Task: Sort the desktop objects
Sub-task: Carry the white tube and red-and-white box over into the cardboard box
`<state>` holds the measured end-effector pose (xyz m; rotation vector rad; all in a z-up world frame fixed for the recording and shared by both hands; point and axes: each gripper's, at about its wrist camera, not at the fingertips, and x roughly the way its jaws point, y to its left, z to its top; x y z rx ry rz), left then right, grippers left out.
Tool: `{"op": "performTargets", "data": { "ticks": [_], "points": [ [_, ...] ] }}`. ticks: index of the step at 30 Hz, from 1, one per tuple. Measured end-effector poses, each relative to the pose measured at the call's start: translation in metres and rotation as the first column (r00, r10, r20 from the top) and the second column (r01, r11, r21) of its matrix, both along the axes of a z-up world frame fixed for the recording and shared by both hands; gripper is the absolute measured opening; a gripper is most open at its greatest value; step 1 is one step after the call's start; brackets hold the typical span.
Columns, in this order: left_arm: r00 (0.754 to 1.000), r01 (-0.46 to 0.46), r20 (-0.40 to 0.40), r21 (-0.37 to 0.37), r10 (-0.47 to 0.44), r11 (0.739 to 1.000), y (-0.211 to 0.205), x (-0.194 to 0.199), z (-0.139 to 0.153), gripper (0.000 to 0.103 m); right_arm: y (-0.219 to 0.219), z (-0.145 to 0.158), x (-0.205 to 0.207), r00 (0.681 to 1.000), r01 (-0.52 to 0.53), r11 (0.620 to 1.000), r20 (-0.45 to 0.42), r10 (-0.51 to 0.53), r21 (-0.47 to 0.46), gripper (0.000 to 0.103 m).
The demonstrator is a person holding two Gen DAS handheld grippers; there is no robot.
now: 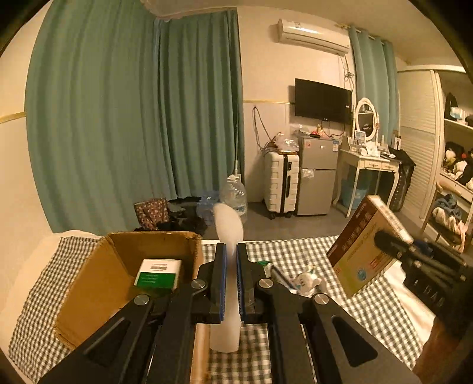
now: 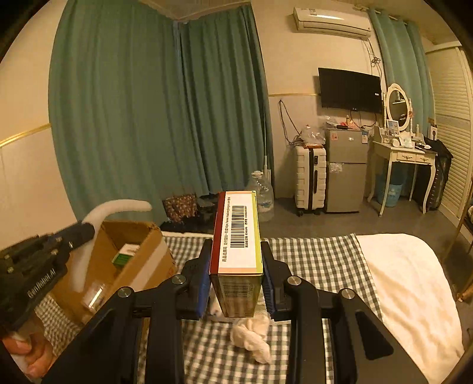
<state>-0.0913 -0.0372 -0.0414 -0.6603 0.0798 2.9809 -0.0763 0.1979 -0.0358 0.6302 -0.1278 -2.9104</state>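
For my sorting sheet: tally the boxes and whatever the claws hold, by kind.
Open cardboard box: 1
Printed cartons: 2 (green-white carton inside it, brown carton in right claw)
White curved plastic piece, in left claw: 1
Total: 4

Teal curtains [image 1: 133, 118] are hung across the far wall and corner. An air conditioner [image 2: 331, 19] is mounted high on the wall, with a dark television [image 2: 350, 88] fixed below it. On the floor, a white suitcase [image 1: 280, 183] is stood just beside a small grey fridge [image 1: 317, 174]. A white dressing table [image 2: 403, 156] with an oval mirror [image 2: 397, 102] is set to the right. A large water bottle [image 1: 235, 195] is seen near the curtains.
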Motion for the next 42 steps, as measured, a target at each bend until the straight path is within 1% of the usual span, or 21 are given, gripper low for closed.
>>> {"op": "performTargets", "data": {
  "ticks": [4, 9, 15, 19, 22, 26, 31, 36, 39, 42],
  "points": [
    [1.0, -0.025, -0.003, 0.003, 0.025, 1.0, -0.017, -0.001, 0.003, 0.005, -0.018, 0.004, -0.004, 1.0, 0.002, 1.0, -0.015, -0.002, 0.002, 0.029],
    [0.994, -0.091, -0.056, 0.01, 0.091, 0.996, -0.042, 0.001, 0.009, 0.005, -0.042, 0.006, -0.008, 1.0, -0.016, 1.0, -0.019, 0.016, -0.008, 0.029],
    [0.989, -0.133, -0.053, 0.04, 0.136, 0.99, -0.074, -0.002, 0.009, 0.005, -0.068, 0.011, -0.009, 0.998, -0.04, 0.999, -0.041, 0.04, -0.001, 0.029],
    [0.989, -0.139, -0.036, 0.058, 0.141, 0.989, -0.091, -0.004, 0.006, 0.005, -0.082, 0.014, -0.011, 0.997, -0.056, 0.998, -0.049, 0.056, 0.011, 0.029],
    [0.989, -0.15, -0.015, 0.037, 0.15, 0.988, -0.101, -0.01, -0.002, 0.005, -0.093, 0.016, -0.012, 0.996, -0.068, 0.998, -0.054, 0.069, 0.013, 0.029],
    [0.988, -0.153, 0.016, 0.036, 0.152, 0.988, -0.11, -0.014, -0.01, 0.006, -0.108, 0.016, -0.016, 0.995, -0.088, 0.996, -0.053, 0.088, 0.016, 0.029],
    [0.985, -0.17, 0.027, 0.065, 0.169, 0.983, -0.125, -0.016, -0.01, 0.006, -0.132, 0.012, -0.023, 0.992, -0.121, 0.992, -0.046, 0.122, 0.029, 0.029],
    [0.978, -0.203, 0.058, 0.091, 0.198, 0.975, -0.148, -0.021, -0.015, 0.006, -0.152, 0.004, -0.03, 0.987, -0.159, 0.987, -0.029, 0.16, 0.032, 0.029],
    [0.974, -0.216, 0.089, 0.11, 0.207, 0.97, -0.162, -0.027, -0.021, 0.006, -0.167, -0.001, -0.035, 0.983, -0.184, 0.982, -0.017, 0.185, 0.034, 0.029],
    [0.968, -0.228, 0.136, 0.145, 0.209, 0.963, -0.175, -0.033, -0.029, 0.006, -0.18, -0.006, -0.04, 0.979, -0.204, 0.978, -0.008, 0.204, 0.041, 0.029]
  ]
}}
